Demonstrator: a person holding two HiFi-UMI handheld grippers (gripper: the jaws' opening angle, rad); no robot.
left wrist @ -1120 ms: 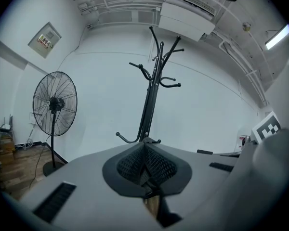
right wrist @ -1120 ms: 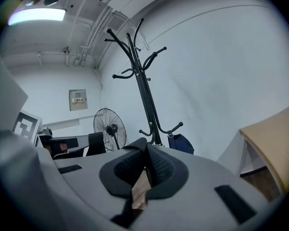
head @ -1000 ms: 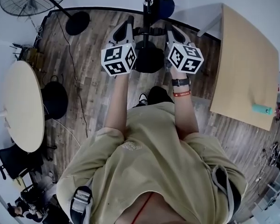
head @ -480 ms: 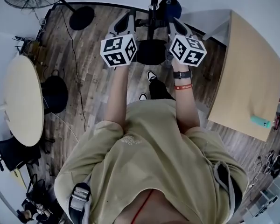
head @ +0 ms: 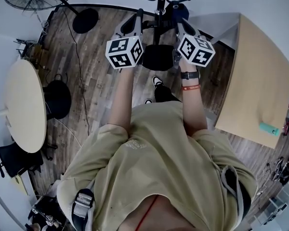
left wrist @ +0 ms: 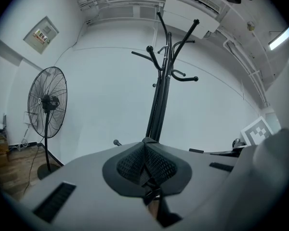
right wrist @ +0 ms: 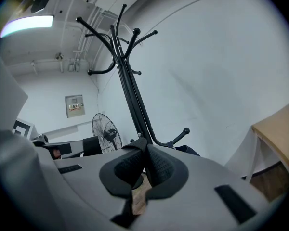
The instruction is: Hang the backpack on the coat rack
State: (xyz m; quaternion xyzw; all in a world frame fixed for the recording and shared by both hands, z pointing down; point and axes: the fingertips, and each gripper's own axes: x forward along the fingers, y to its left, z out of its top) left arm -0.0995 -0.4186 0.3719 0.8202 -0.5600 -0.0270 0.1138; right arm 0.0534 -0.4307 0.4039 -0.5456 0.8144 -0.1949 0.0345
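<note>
The dark plank floor (head: 98,71) carries the coat rack's round black base (head: 157,57) by the far wall, the fan's round base (head: 85,20) off to its left with a thin cable (head: 78,76) trailing away from it across the boards, and a low black round thing (head: 58,99) beside the round bench (head: 21,105). That bench has a small white object (head: 3,112) at its edge and a black chair (head: 12,160) close by. On the right, the rectangular bench (head: 257,76) bears a teal object (head: 269,128) near its corner.
</note>
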